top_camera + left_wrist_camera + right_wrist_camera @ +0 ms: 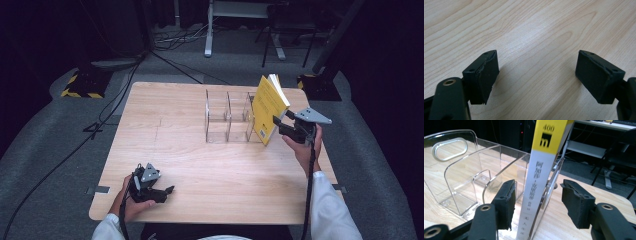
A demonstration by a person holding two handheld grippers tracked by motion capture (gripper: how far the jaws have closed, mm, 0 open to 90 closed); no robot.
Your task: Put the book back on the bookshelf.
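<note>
— Over on the far right of the bench (200, 165), what is that yellow thing standing up?

— It's a yellow book (268, 107), on end at the right-hand end of the clear rack (227, 117). Its long axis runs up and down, but not plumb: the top leans to the right and away, and the white page edges show along the upper right. The yellow cover faces left, toward the dividers.

— And the spine?

— From the right gripper view the spine (541, 182) faces the person squarely: yellow at the top with "400" and a small black mark, white below with dark characters running down it. A clear divider (549, 195) of the rack rises just beside it on the right.

— Is the right tool (280, 122) holding it?

— No. Its jaws stand spread, one on each side of the spine, with a gap showing on both sides. The right hand (302, 150) holds it up off the wood, level with the lower half of the book.

— What of the rack itself?

— Transparent, with several upright partitions and nothing I can see between them; one wall has an oval cutout (449, 149) near its top.

— And the left tool (162, 191)?

— Well apart from all that, low at the near left corner, in the left hand (132, 205). Its jaws gape wide over bare wood grain, with nothing between them.
</note>
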